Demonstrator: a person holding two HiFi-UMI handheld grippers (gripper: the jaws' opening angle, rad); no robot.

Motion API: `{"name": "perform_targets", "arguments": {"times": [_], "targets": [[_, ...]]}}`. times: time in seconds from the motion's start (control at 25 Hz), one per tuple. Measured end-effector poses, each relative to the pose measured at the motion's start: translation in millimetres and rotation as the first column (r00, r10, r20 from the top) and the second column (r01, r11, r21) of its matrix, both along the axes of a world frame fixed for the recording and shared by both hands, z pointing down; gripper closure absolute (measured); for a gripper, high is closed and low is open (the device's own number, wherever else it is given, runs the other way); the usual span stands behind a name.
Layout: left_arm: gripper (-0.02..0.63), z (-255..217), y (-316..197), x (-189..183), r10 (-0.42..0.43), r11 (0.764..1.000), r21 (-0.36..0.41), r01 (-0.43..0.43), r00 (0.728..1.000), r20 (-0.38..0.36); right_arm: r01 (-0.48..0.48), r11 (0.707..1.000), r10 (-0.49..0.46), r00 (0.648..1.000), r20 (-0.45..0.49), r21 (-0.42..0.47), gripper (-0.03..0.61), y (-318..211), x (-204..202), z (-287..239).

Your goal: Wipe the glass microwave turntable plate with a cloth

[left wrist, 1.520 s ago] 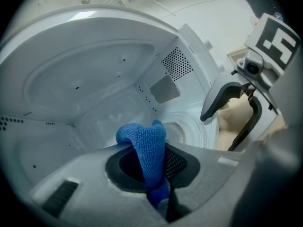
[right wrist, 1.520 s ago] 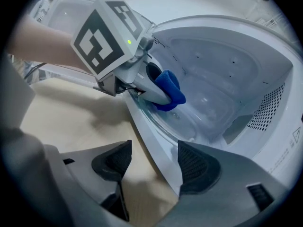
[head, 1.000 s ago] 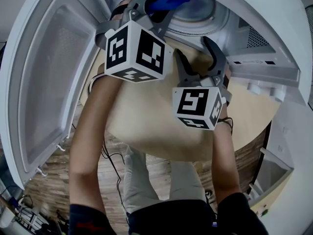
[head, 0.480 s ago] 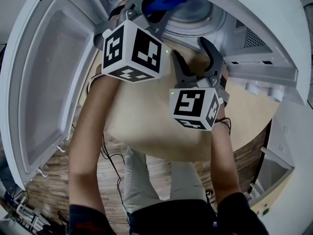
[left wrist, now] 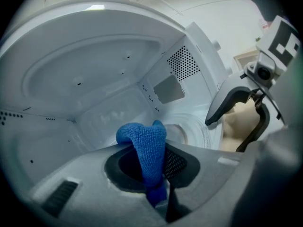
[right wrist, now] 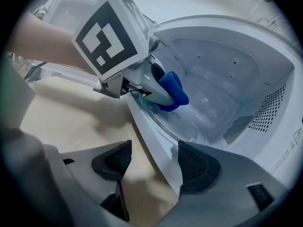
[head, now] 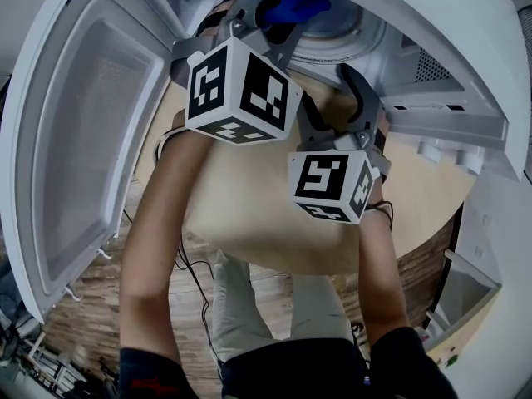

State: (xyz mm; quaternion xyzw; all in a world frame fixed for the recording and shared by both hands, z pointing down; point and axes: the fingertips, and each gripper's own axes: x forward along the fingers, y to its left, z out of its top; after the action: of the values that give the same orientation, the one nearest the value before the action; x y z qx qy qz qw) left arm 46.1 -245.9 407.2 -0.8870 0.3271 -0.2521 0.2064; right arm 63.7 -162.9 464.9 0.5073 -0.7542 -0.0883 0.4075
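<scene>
No readable text; a warning triangle (right wrist: 297,136) marks the microwave (right wrist: 222,56).

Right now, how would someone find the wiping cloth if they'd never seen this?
Find the big white microwave oven with its door swung open. Inside, the left gripper pinches a fuzzy blue cloth by the round glass turntable plate. It is the only bright blue thing among all that white.

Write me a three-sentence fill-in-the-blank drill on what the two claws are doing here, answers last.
1. The left claw is shut on a ____ cloth.
2. The right claw is ____ and holds nothing.
3. The left claw reaches into the ____, whose door is swung wide.

Missing words: blue; open; microwave.
</scene>
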Motion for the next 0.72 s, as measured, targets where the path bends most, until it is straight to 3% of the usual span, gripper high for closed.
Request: {"name": "perform_targets", "arguments": {"times": [0.4, 0.72], "targets": [[0.56, 2, 8, 12, 0.035, 0.999, -0.008, -0.035, 0.999, 0.03, 0.001, 1.0, -0.001, 1.0, 0.0, 0.0, 0.308, 0, 0, 0], [0.56, 1, 27, 35, 0.138, 0.99, -0.031, -0.138, 0.99, 0.013, 0.002, 1.0, -0.002, 1.0, 0.001, -0.001, 0.308, 0, 0, 0]]}}
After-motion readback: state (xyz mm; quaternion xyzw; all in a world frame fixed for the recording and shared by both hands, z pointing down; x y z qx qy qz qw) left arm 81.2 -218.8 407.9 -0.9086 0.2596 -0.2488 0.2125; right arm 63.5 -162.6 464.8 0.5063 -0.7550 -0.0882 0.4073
